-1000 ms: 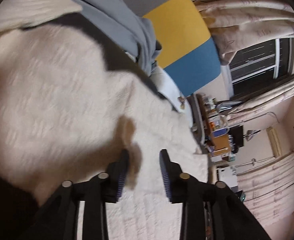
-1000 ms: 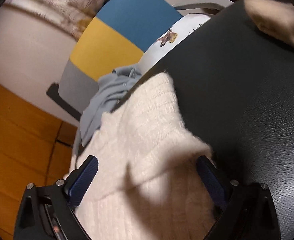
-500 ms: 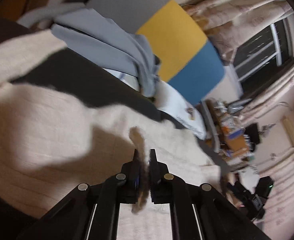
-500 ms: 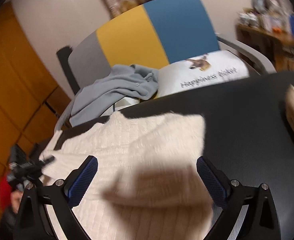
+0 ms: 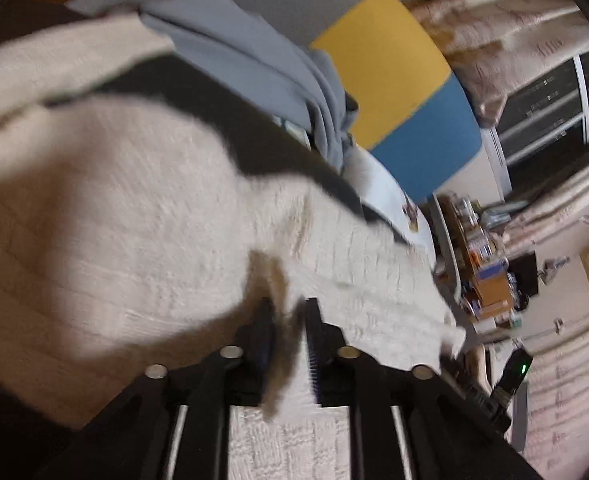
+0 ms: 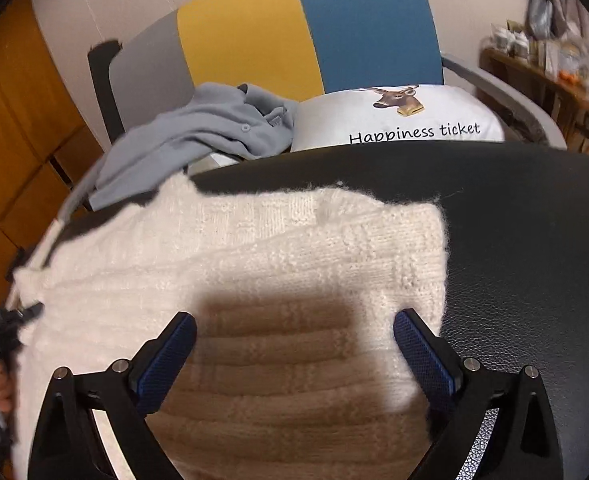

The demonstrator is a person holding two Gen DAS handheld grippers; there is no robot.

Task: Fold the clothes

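Left wrist view: left gripper [image 5: 288, 332] clamped on a fold of the cream sweater [image 5: 106, 220]. Right gripper [image 6: 294, 344] jaws wide apart over the sweater, which lies on the black table [image 6: 534, 208], chair [image 6: 306, 28] behind.

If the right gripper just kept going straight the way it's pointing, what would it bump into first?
Most likely the cream knit sweater: the open right gripper hangs above it, pointing along it. Beyond lies the black table, then the chair's white cushion. Depth is uncertain.
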